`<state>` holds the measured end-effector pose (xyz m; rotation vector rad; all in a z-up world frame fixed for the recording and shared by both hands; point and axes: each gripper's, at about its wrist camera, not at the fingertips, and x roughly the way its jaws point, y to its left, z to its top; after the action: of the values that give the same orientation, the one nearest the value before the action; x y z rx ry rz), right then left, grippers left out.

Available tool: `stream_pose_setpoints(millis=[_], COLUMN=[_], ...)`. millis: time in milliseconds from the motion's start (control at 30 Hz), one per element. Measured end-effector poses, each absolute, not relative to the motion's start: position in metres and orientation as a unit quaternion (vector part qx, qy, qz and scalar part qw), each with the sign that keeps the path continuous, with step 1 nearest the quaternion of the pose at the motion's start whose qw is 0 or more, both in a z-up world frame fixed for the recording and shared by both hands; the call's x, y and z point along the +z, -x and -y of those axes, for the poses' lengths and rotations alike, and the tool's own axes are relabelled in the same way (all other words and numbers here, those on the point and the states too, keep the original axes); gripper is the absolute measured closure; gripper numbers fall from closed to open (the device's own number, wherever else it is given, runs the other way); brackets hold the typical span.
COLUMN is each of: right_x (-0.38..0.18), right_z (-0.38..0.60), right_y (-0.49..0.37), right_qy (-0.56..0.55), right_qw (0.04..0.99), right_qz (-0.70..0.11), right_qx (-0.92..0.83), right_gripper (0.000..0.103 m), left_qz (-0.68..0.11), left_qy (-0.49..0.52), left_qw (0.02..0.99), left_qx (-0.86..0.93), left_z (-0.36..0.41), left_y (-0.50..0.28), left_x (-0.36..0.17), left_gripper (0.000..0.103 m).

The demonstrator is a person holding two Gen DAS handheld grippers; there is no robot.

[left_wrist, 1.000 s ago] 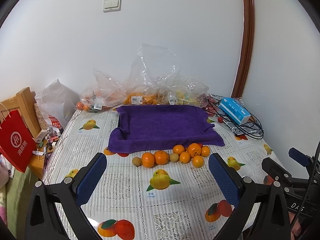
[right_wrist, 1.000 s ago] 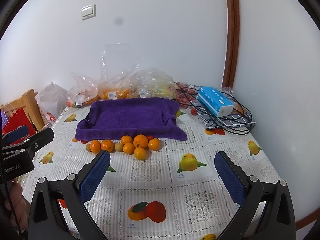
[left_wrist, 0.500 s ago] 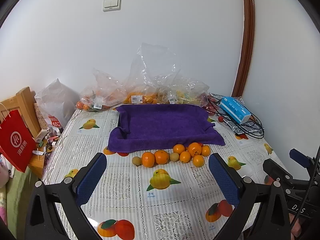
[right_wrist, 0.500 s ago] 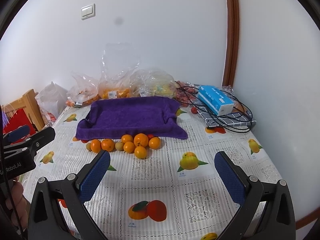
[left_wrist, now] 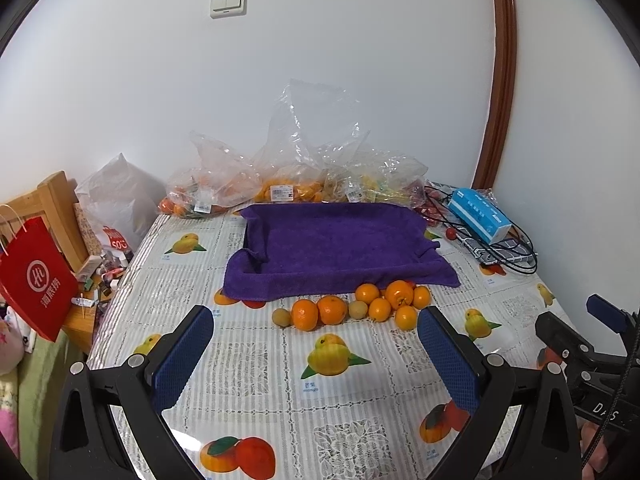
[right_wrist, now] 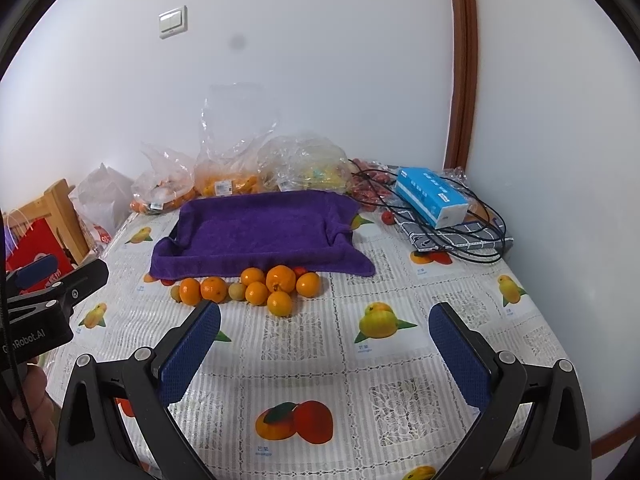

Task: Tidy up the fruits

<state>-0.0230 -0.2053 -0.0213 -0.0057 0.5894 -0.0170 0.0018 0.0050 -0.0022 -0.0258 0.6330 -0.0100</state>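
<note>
A cluster of several oranges [left_wrist: 360, 306] with two small brownish fruits lies on the tablecloth just in front of a tray lined with a purple towel [left_wrist: 336, 244]. The same oranges [right_wrist: 256, 286] and purple towel tray [right_wrist: 260, 232] show in the right wrist view. My left gripper [left_wrist: 316, 356] is open and empty, above the table in front of the fruit. My right gripper [right_wrist: 326, 356] is open and empty, right of the left one and also short of the fruit.
Clear plastic bags of fruit [left_wrist: 288, 184] stand behind the tray against the wall. A blue tissue box [left_wrist: 478, 216] on a grey cloth with black cables [right_wrist: 460, 236] lies at the back right. A red paper bag [left_wrist: 34, 276] and a wooden chair stand off the table's left edge.
Both grippers have drifted very slightly; the scene appears almost unchanged. The fruit and the tray have not moved.
</note>
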Motion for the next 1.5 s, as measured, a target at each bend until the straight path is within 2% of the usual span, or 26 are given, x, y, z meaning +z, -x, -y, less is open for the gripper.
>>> stream_pose_setpoints(millis=[400,833,933,1167,1267,1333,1433,1500], right_x=[-0.031,-0.077,-0.087,-0.112,-0.12,-0.125,-0.132,-0.136], right_z=[0.206,0.209,0.209,0.208,0.209,0.21,0.212,0.212], right_y=[0.003,-0.041,-0.052,-0.082,-0.096,-0.106,-0.118,-0.125], right_qy=[0.006,0.024,0.024,0.022,0.007,-0.004,-0.013,-0.016], right_qw=[0.957,0.943,0.941,0.933,0.928,0.926,0.925,0.923], right_qz=[-0.291,-0.331,-0.336,-0.358,-0.373,-0.378,-0.38,-0.385], right_qx=[-0.007,-0.009,-0.006,-0.003,0.005,0.01,0.013,0.017], right_gripper=[0.0,0.001,0.005,0.015,0.026,0.028,0.034,0.043], left_qz=[-0.322,-0.382,-0.386,-0.408,-0.417,-0.422,-0.428,-0.435], left_qy=[0.0,0.008,0.012,0.012,0.025,0.025,0.023,0.029], left_qw=[0.947,0.924,0.922,0.913,0.908,0.906,0.903,0.9], left_qx=[-0.003,0.02,0.02,0.015,0.014,0.014,0.017,0.018], left_z=[-0.008,-0.028,-0.035,-0.049,-0.057,-0.06,-0.064,-0.068], left_y=[-0.015,-0.058,-0.066,-0.091,-0.101,-0.108,-0.115,-0.12], left_x=[-0.013,-0.069,-0.082,-0.106,-0.116,-0.124,-0.136,-0.143], left_gripper=[0.0,0.001,0.007,0.007,0.008,0.009,0.018,0.02])
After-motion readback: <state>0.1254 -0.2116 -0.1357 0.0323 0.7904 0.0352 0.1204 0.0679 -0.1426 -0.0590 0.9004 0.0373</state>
